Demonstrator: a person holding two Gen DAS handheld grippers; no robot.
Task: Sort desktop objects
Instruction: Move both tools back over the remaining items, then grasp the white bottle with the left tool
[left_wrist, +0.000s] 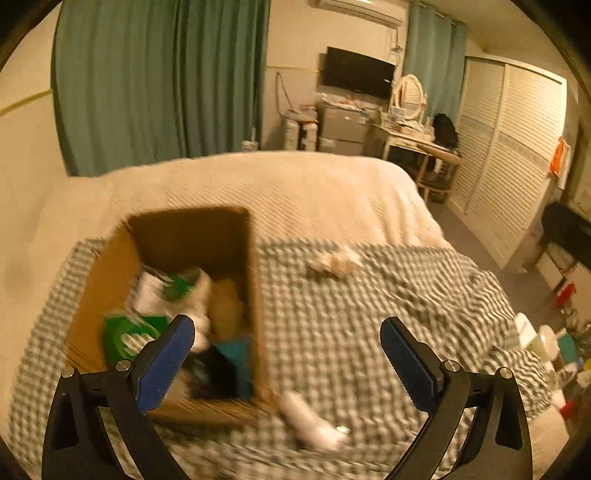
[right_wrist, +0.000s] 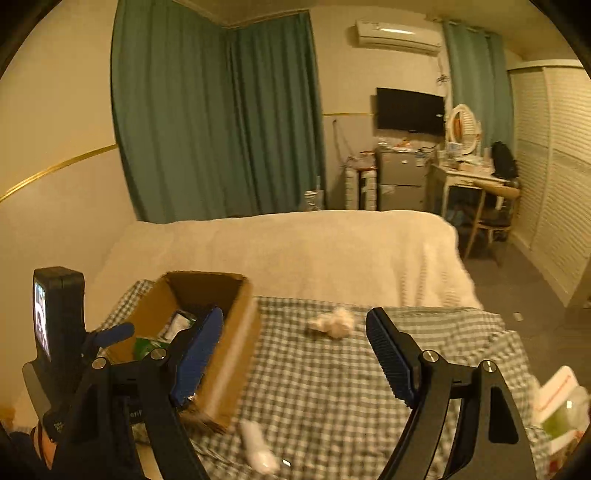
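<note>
Green curtains (right_wrist: 218, 122) hang behind a bed (right_wrist: 288, 251) whose near end wears a checked cloth (left_wrist: 351, 332). At lower left of both views sits an open cardboard box (left_wrist: 110, 277) holding blurred green-and-white packets. A crumpled white wad (right_wrist: 332, 321) lies mid-frame; a white tube (left_wrist: 314, 421) lies near the bottom edge. Left gripper (left_wrist: 288, 354) and right gripper (right_wrist: 295, 354) show blue fingers spread wide, holding nothing.

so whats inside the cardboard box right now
The cardboard box holds a green packet, a white-and-green package, something tan and dark and teal items. Blur hides details, and the pile and the left tongs' finger cover its floor.
</note>
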